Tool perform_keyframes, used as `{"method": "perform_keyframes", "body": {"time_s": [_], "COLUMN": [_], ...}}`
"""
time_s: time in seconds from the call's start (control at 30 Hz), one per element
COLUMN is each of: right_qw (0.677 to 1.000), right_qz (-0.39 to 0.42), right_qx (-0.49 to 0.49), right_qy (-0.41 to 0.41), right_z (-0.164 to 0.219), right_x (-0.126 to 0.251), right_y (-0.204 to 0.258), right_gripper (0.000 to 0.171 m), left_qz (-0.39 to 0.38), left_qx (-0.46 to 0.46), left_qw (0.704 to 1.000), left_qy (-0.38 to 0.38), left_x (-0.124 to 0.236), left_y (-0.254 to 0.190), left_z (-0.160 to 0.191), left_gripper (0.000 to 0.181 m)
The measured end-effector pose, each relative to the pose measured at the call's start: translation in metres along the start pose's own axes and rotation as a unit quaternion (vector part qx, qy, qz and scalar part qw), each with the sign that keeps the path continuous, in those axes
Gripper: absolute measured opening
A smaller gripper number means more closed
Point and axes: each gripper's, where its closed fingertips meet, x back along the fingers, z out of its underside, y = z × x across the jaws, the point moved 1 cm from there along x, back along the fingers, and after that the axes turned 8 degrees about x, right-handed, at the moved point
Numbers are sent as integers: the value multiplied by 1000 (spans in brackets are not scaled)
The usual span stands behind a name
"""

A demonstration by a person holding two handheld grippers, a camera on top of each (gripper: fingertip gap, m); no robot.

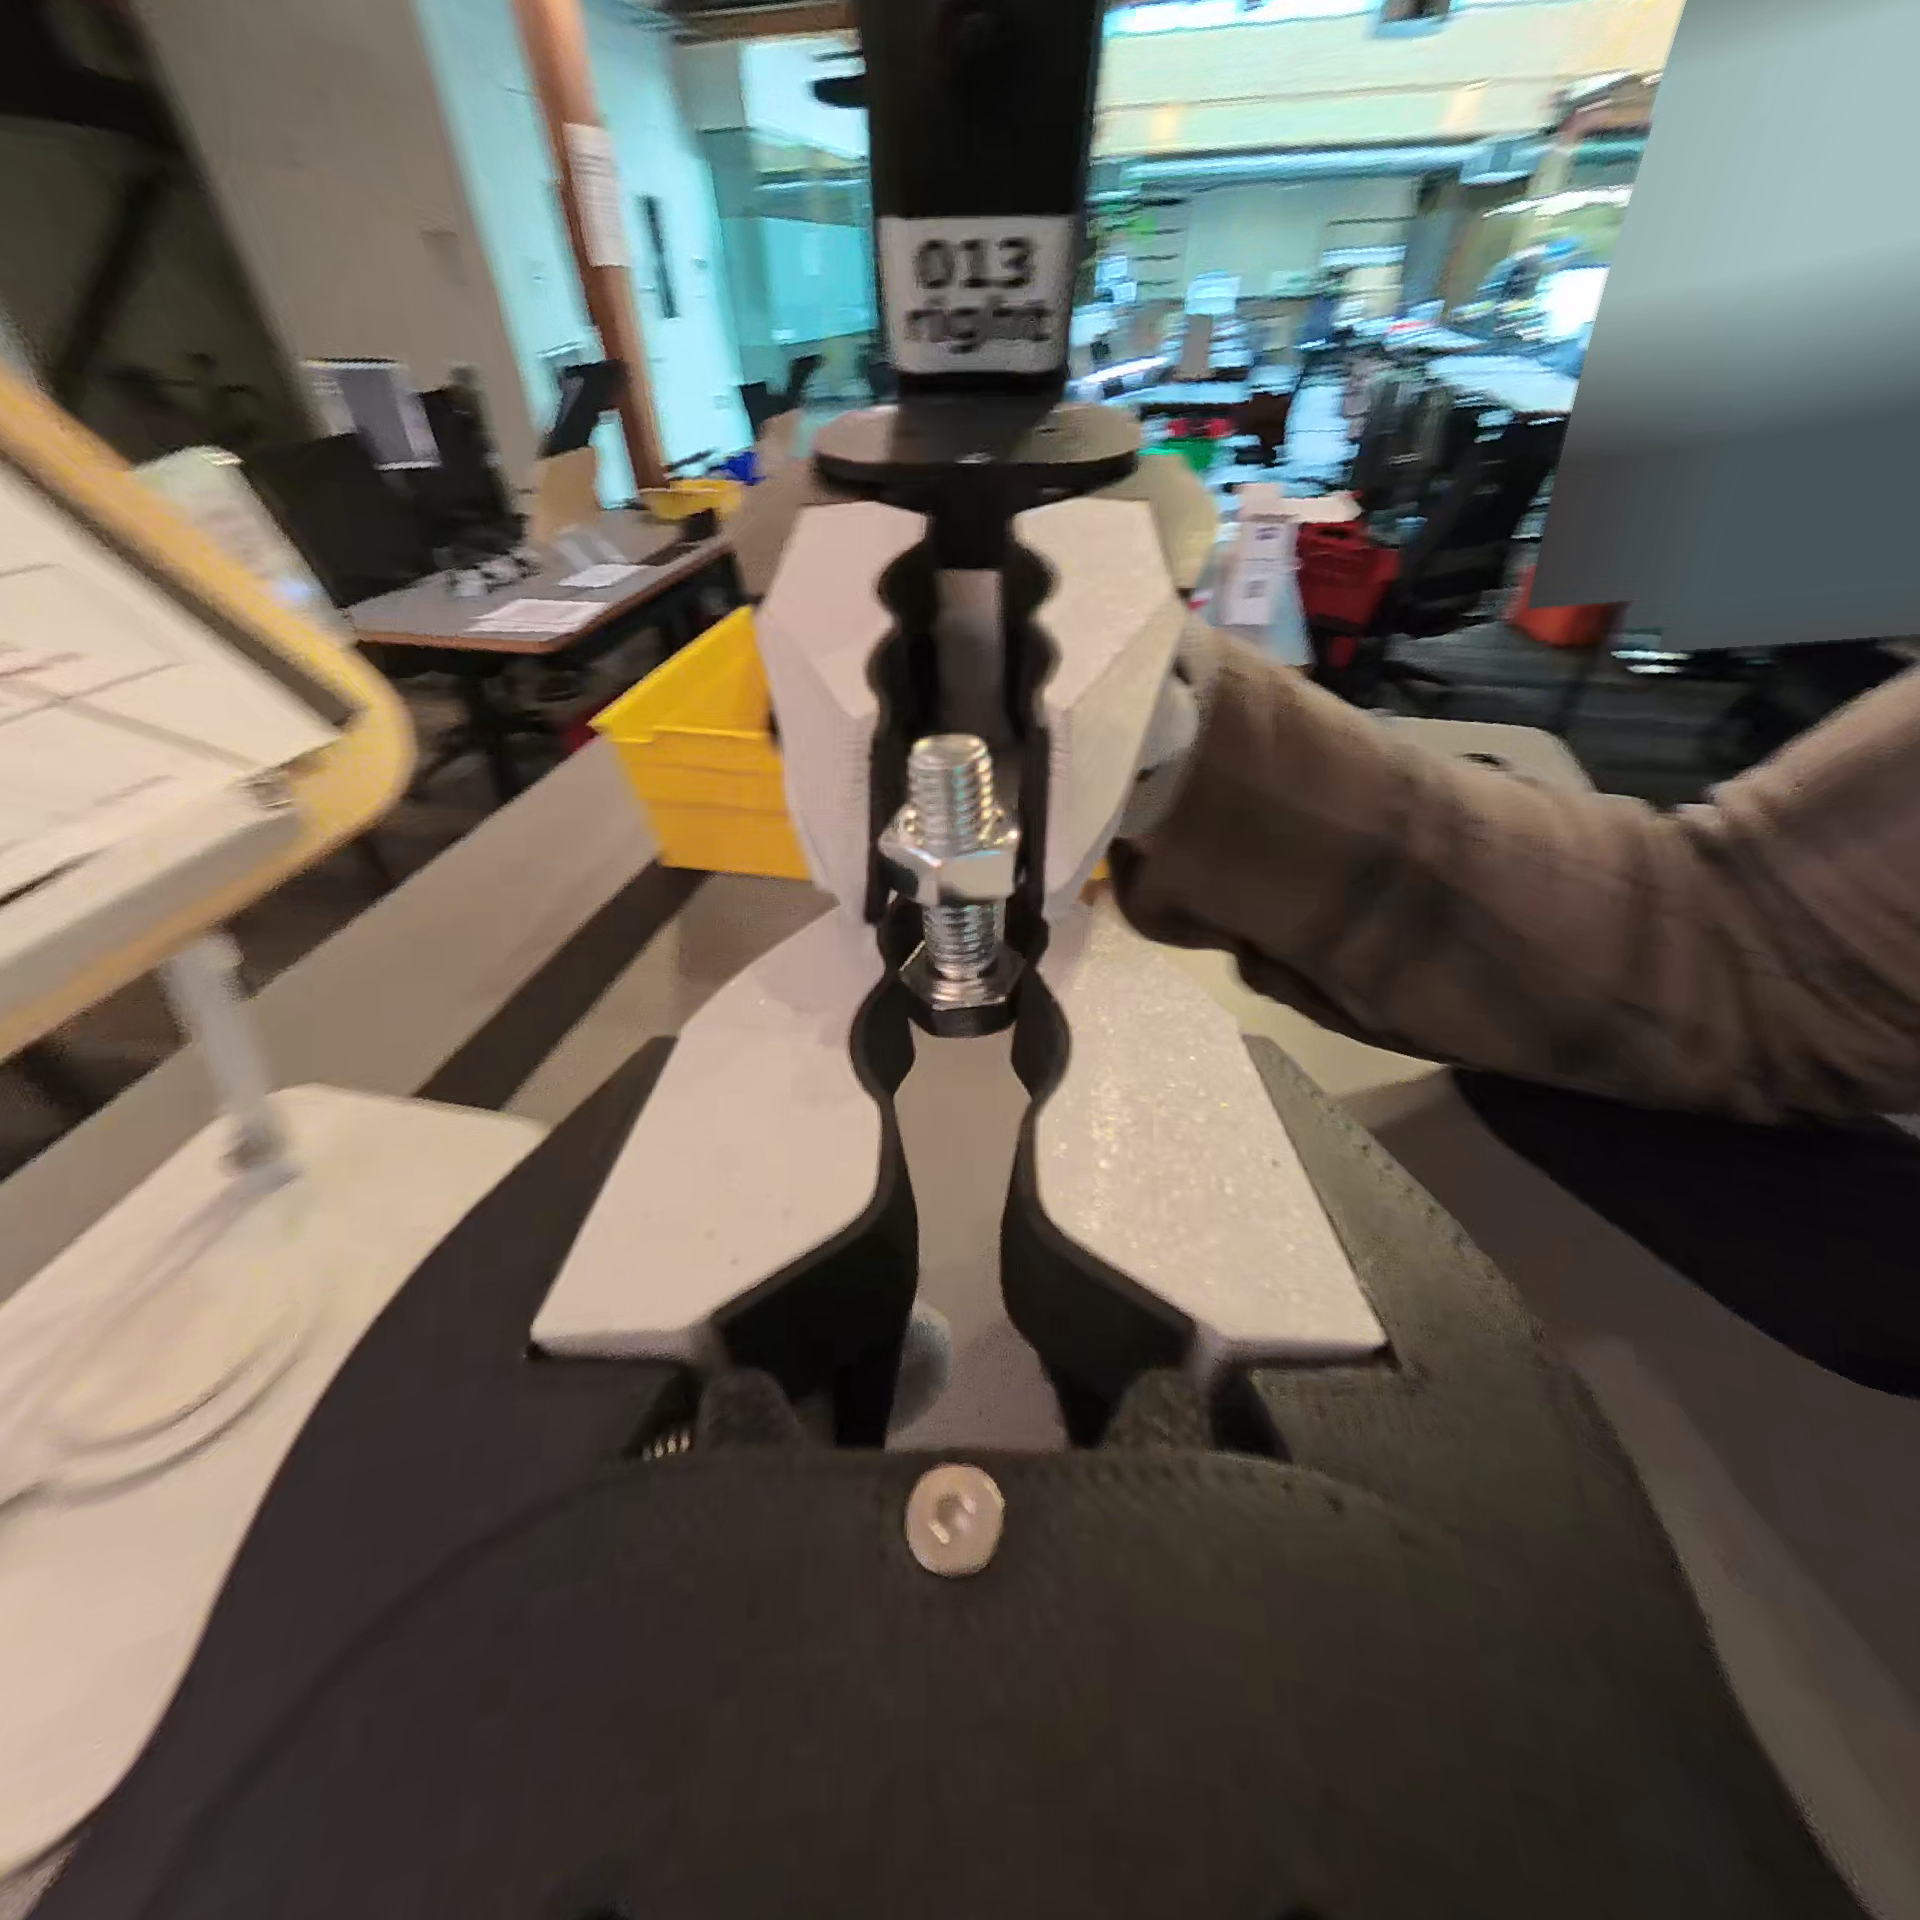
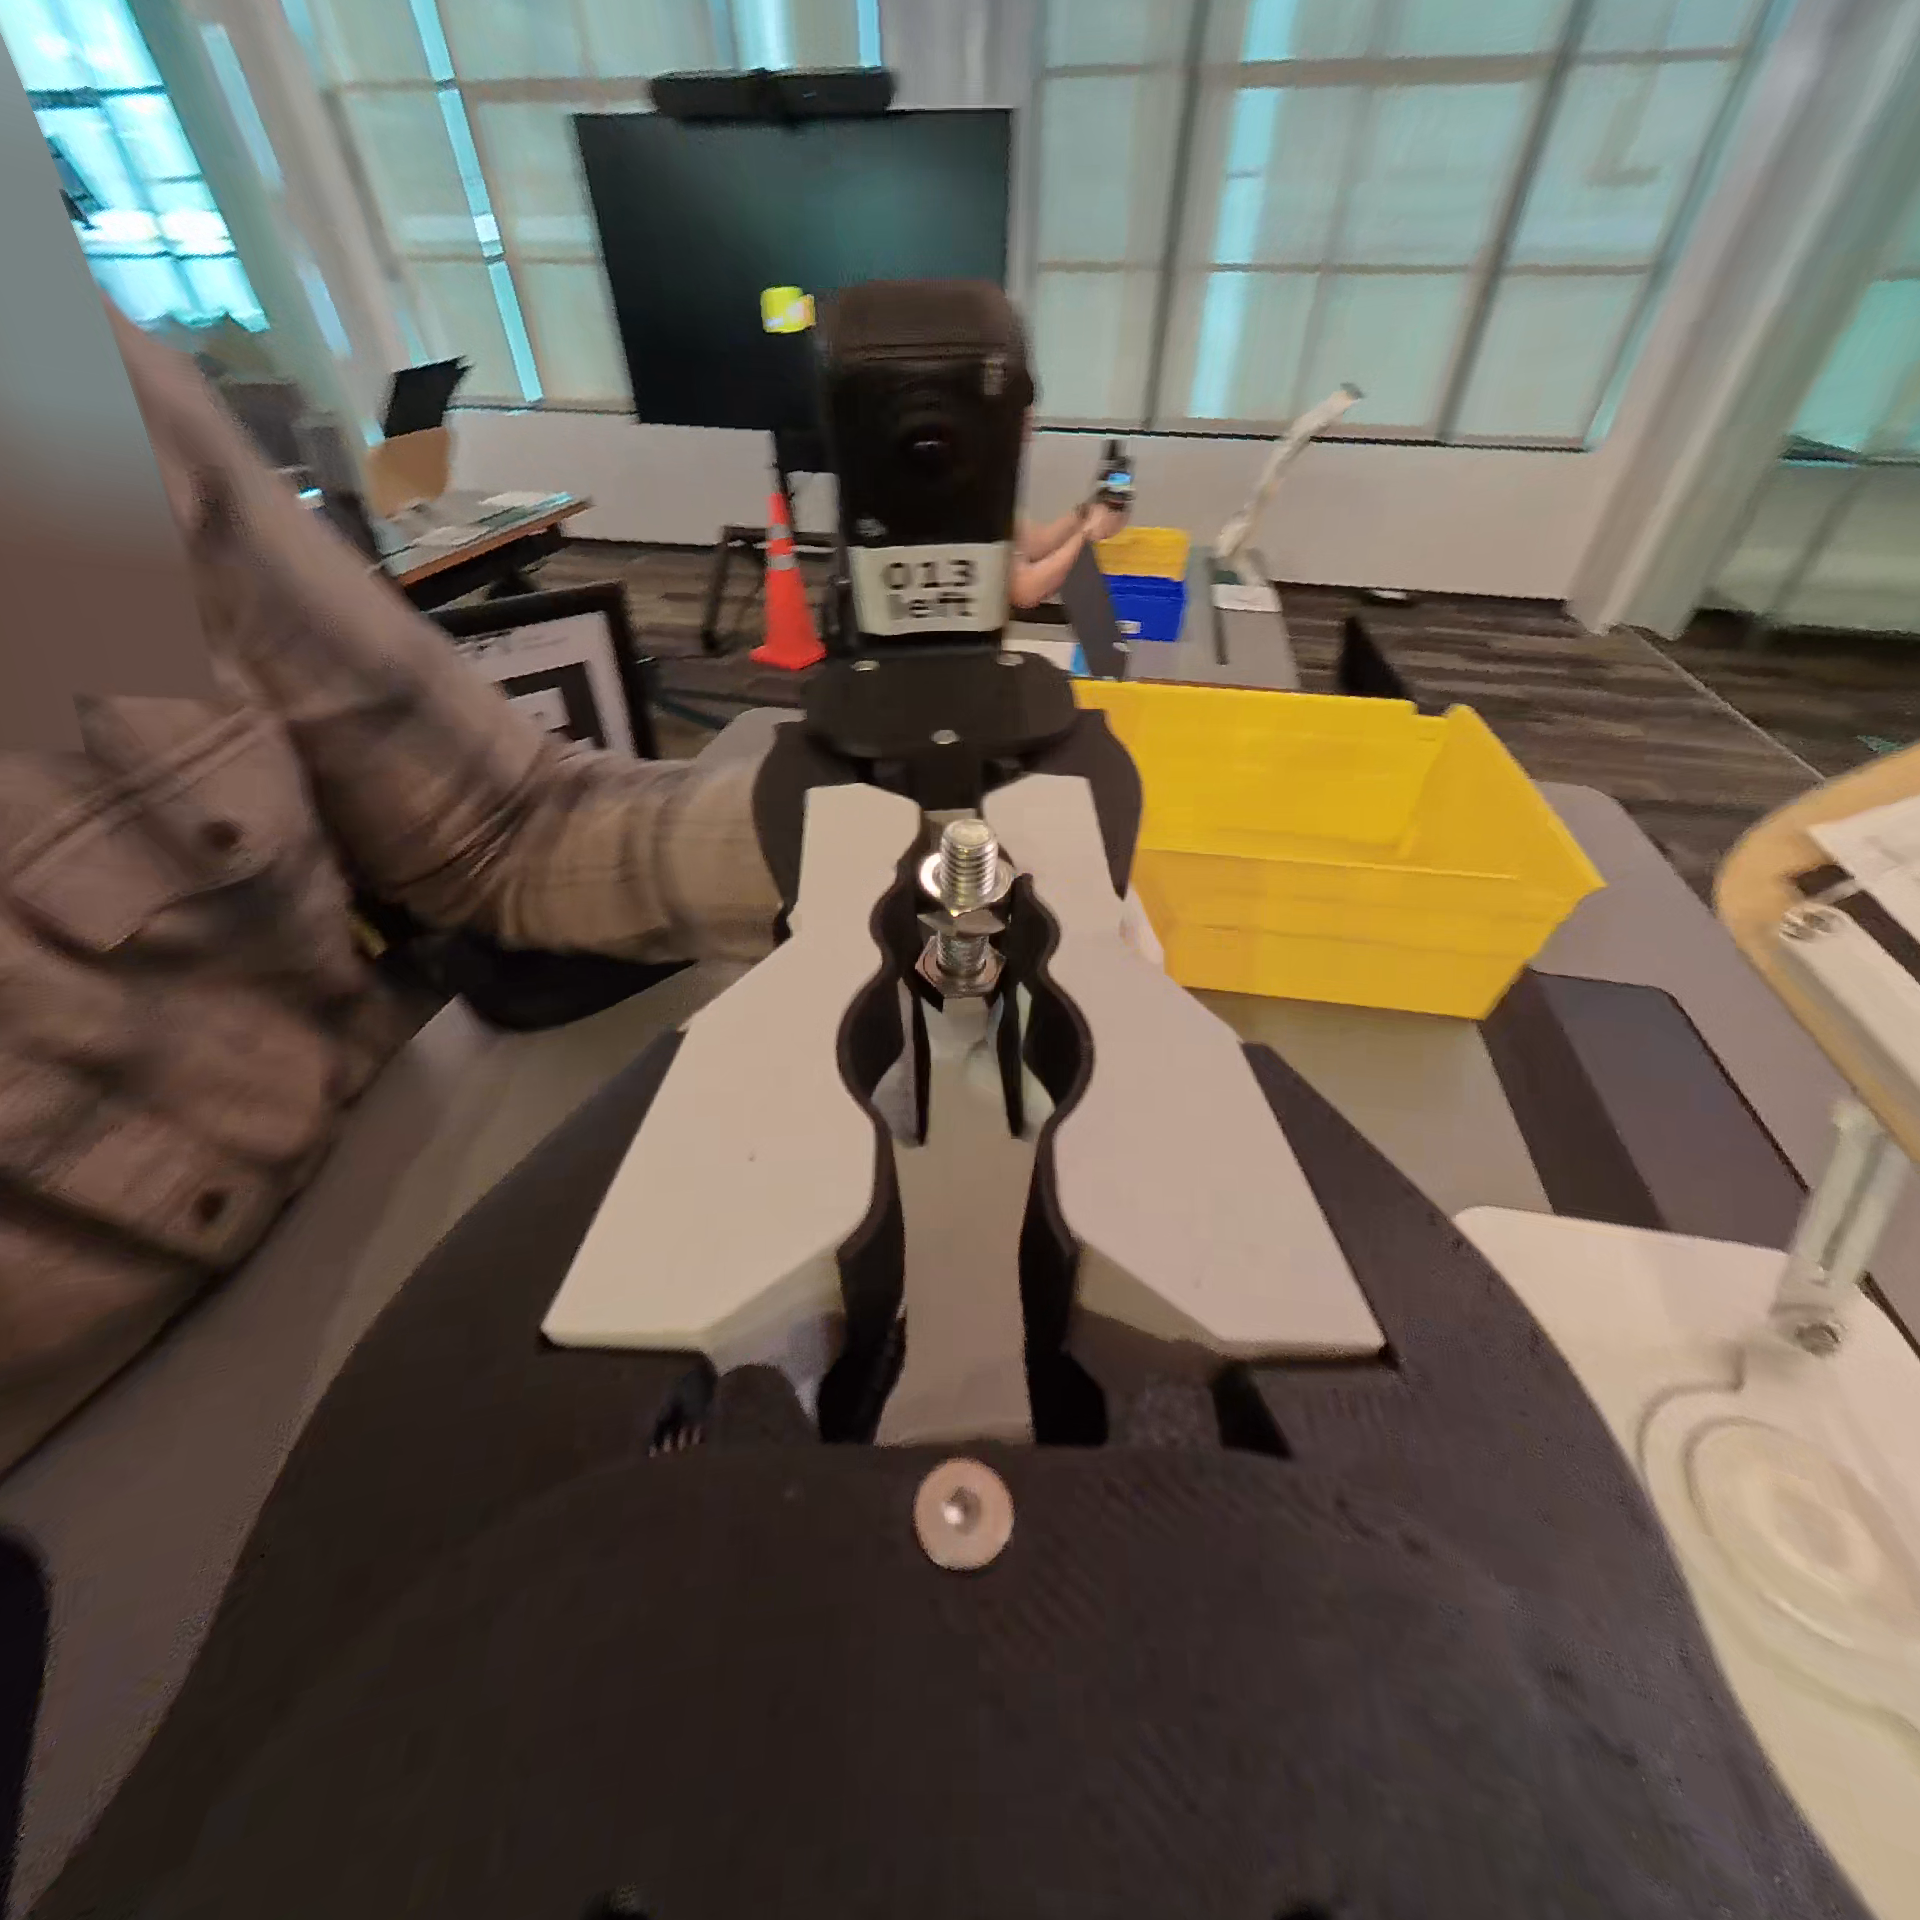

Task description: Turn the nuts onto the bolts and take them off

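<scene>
- The left hand-held gripper (image 1: 961, 997) is closed narrow on the hexagonal head of the bolt (image 1: 951, 790), which sits right at its fingertips.
- From that head the threaded shank runs straight away from the left hand-held gripper, toward the other tool facing it.
- The right hand-held gripper (image 2: 961, 971) meets the bolt from the opposite end, its fingers pinched on the nut (image 1: 948, 868), which sits partway along the thread.
- In the right wrist view the nut (image 2: 961, 925) lies just beyond the fingertips, with the bolt (image 2: 966, 862) and its free threaded tip pointing up past it.
- A washer-like flange rests against the nut on the side away from the bolt head.
- The bolt is held in the air above the grey counter (image 2: 1299, 1029), between the two tools.
- A yellow bin (image 2: 1340, 862) stands on the counter behind the bolt, well apart from it.
- A sleeve (image 1: 1455, 925) reaches in beside the bolt to the right hand-held gripper.
</scene>
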Motion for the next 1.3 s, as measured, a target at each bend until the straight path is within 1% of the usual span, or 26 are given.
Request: {"method": "perform_keyframes", "body": {"time_s": [0.13,0.2,0.23,0.3,0.33,0.37,0.43,0.47,0.53,0.57,0.63,0.7,0.77,0.83,0.9,0.93,1.03,1.13,1.23,1.3], "right_qw": [992,985,984,986,990,993,997,997,998,998,996,994,993,991,992,992,992,994,996,995], "right_qz": [-120,-167,-171,-154,-125,-90,-47,-27,3,24,60,78,84,108,99,105,96,71,18,-42], "right_qx": [14,6,12,15,22,22,12,14,8,7,4,1,-7,-10,-8,-4,-15,-11,0,1], "right_qy": [-30,-43,-47,-62,-70,-73,-65,-66,-68,-65,-60,-72,-77,-77,-75,-76,-78,-82,-82,-87], "right_z": [-4,-6,-7,-9,-11,-13,-11,-11,-10,-8,-4,-4,-3,-2,0,0,1,0,-2,-5], "right_x": [15,18,19,21,20,19,16,15,12,10,7,2,-3,-9,-15,-16,-16,-13,-7,0], "right_y": [42,56,58,52,44,33,17,10,-2,-10,-23,-30,-34,-42,-39,-40,-40,-32,-14,7], "right_gripper": [16,16,16,16,20,37,52,56,54,49,40,40,34,30,18,16,16,15,15,15], "left_qz": [133,164,164,153,131,106,60,40,14,-10,-30,-70,-92,-125,-125,-125,-121,-95,-29,35], "left_qx": [9,8,11,24,25,27,32,36,41,41,45,50,49,36,29,32,31,25,16,6], "left_qw": [991,986,986,988,991,994,997,998,998,998,997,995,993,991,991,991,992,995,999,999], "left_qy": [-3,-6,-10,-21,-25,-27,-37,-39,-47,-47,-50,-56,-54,-42,-39,-40,-36,-32,-26,-20], "left_x": [-13,-17,-18,-17,-17,-15,-11,-8,-2,0,5,9,11,13,12,12,13,9,4,-2], "left_y": [-50,-65,-66,-60,-52,-42,-23,-14,-1,8,17,31,39,48,47,47,47,37,15,-10], "left_z": [4,5,4,-1,-2,-4,-7,-7,-9,-9,-9,-11,-9,-6,-5,-5,-4,-3,-2,0], "left_gripper": [15,15,16,16,16,16,16,16,16,16,16,16,16,16,16,16,16,16,16,15]}}
